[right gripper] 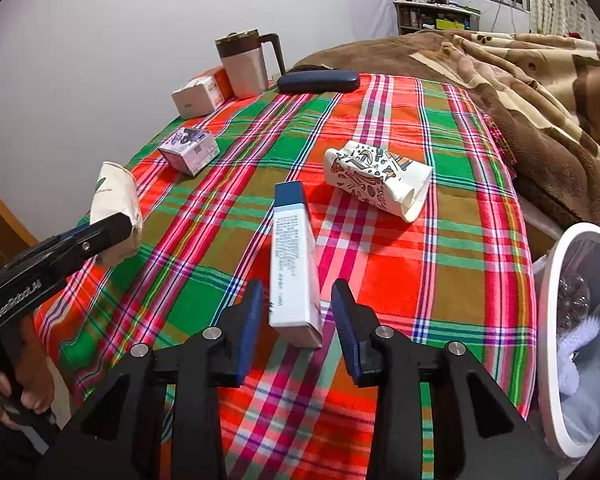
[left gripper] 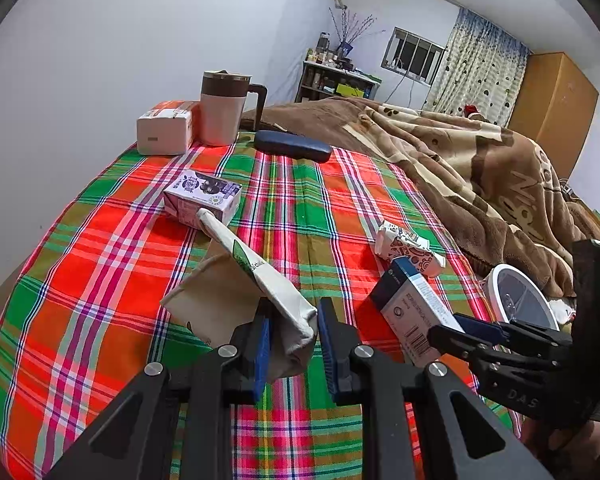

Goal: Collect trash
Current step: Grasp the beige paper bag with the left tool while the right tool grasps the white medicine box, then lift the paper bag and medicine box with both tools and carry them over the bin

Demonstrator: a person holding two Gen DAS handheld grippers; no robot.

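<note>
My left gripper [left gripper: 290, 332] is shut on a flattened cream paper cup [left gripper: 256, 276] and holds it above the plaid cloth; the cup also shows in the right wrist view [right gripper: 114, 204]. My right gripper [right gripper: 296, 312] is open, its jaws on either side of the near end of a blue-and-white carton [right gripper: 294, 256], which lies on the cloth; the carton also shows in the left wrist view [left gripper: 412, 308]. A crushed patterned paper cup [right gripper: 376, 178] lies beyond it. A purple milk carton [right gripper: 190, 150] lies farther left.
A white bin [right gripper: 548, 320] with a liner stands at the right of the bed. At the back are a lidded mug [right gripper: 246, 62], a small box [right gripper: 198, 96] and a dark glasses case [right gripper: 318, 81]. A brown blanket [right gripper: 520, 92] covers the right side.
</note>
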